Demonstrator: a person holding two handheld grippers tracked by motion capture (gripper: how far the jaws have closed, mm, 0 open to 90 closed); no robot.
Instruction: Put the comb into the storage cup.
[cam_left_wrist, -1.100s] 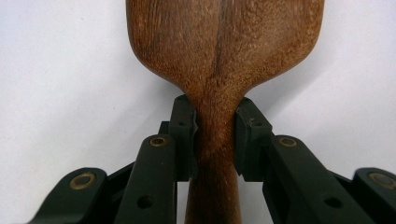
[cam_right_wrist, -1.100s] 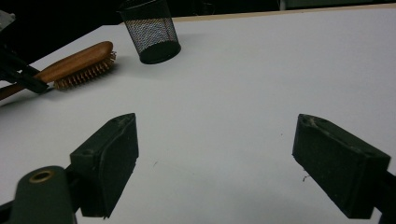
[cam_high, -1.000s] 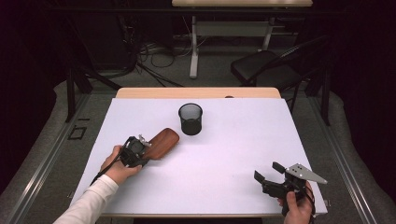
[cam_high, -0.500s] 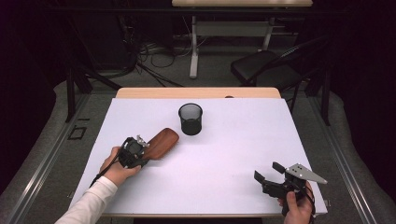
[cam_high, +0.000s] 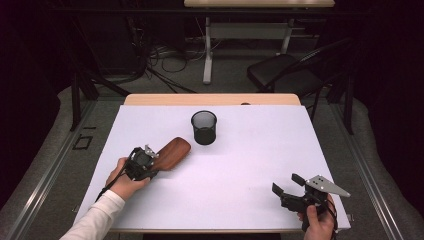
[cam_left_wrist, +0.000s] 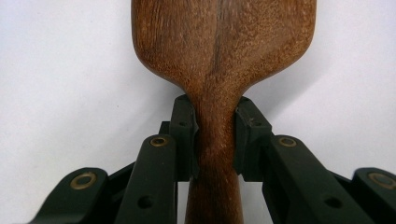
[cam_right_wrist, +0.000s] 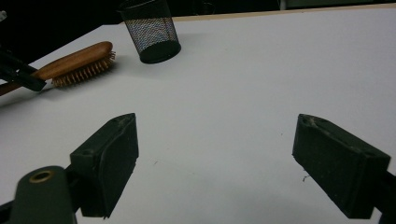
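wooden hairbrush (cam_left_wrist: 219, 60) handle clamped in left gripper (cam_left_wrist: 215, 135) jaws.

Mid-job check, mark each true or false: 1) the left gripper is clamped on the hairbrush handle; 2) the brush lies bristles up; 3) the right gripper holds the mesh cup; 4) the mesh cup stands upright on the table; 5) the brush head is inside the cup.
1) True. The left gripper has its pads pressed on the narrow wooden handle of the hairbrush.
2) False. The right gripper view shows the bristles facing down toward the table, smooth wooden back up.
3) False. The right gripper is open with nothing between its jaws, near the table's front right corner, far from the mesh cup.
4) True. It stands upright, opening upward.
5) False. The brush head lies on the table beside the cup, apart from it.
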